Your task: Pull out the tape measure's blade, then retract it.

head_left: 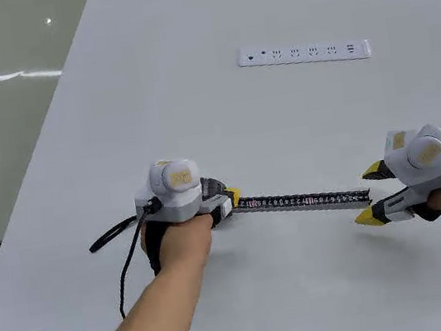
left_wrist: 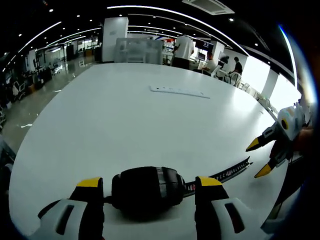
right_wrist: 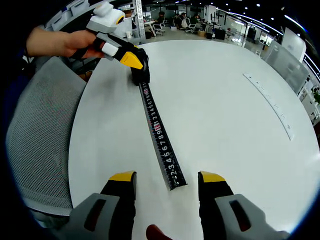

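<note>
The black tape measure case (left_wrist: 147, 191) rests on the white table (head_left: 192, 94), and my left gripper (left_wrist: 149, 182) is shut on it from both sides. In the head view the case (head_left: 213, 190) is mostly hidden behind that left gripper (head_left: 228, 202). Its dark numbered blade (head_left: 302, 200) lies flat on the table, stretched out to the right. My right gripper (right_wrist: 167, 177) stands open, its yellow-tipped jaws on either side of the blade's end (right_wrist: 177, 184) without touching it. From there the blade (right_wrist: 160, 135) runs away to the case (right_wrist: 141, 75).
A white power strip (head_left: 303, 53) lies far back on the table. A black cable (head_left: 118, 232) trails from the left gripper toward the near table edge. A grey mesh chair (right_wrist: 40, 135) stands beside the table. People stand far off in the office (left_wrist: 182, 47).
</note>
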A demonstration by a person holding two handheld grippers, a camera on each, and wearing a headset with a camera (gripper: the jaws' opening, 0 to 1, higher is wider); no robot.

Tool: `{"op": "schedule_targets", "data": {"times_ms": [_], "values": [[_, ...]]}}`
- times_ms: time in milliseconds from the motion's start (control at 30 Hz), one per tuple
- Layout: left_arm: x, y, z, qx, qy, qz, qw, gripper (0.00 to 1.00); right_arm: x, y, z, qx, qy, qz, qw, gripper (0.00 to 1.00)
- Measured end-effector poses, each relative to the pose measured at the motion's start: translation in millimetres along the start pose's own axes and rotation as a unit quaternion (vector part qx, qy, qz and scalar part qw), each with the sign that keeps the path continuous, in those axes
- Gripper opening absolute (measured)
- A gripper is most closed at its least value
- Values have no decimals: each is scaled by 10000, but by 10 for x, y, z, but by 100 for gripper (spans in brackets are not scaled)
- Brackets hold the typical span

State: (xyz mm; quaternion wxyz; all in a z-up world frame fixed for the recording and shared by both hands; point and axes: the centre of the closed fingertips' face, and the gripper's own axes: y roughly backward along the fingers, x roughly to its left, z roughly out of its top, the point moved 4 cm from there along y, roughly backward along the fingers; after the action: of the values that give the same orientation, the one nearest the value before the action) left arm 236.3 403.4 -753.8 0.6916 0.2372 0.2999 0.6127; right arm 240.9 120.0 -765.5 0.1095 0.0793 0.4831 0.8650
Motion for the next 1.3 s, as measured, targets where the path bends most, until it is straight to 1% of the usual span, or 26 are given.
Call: {"op": "schedule_targets", "data": {"times_ms": [67, 267, 600, 633, 700, 767, 967, 1300], "values": [[-10, 3, -5, -11, -16, -24, 10000, 68, -28, -21, -18, 37, 11, 13, 10000, 46], [-14, -6, -23, -16, 34, -50, 10000, 65, -47, -42, -29, 146, 135, 56, 9998, 41], [31, -35, -16, -34, 48, -79, 10000, 60, -88, -76, -87, 316, 396, 144, 9986, 34], [25, -32, -17, -35, 61, -97, 9999, 60, -91, -76, -100, 346, 509, 161, 9980, 32], [25, -32, -14, -39, 51, -109, 9999, 60, -89, -77, -117, 399, 608, 195, 9972, 30], [22, -32, -14, -38, 60, -119, 9999, 59, -98, -78, -122, 417, 666, 183, 9967, 29], [13, -39, -13, -56, 59, -148, 9999, 58, -100, -90, -131, 504, 935, 260, 9940, 23], [13, -42, -16, -32, 60, -145, 9999, 58, -106, -129, -152, 572, 1117, 369, 9914, 19]]}}
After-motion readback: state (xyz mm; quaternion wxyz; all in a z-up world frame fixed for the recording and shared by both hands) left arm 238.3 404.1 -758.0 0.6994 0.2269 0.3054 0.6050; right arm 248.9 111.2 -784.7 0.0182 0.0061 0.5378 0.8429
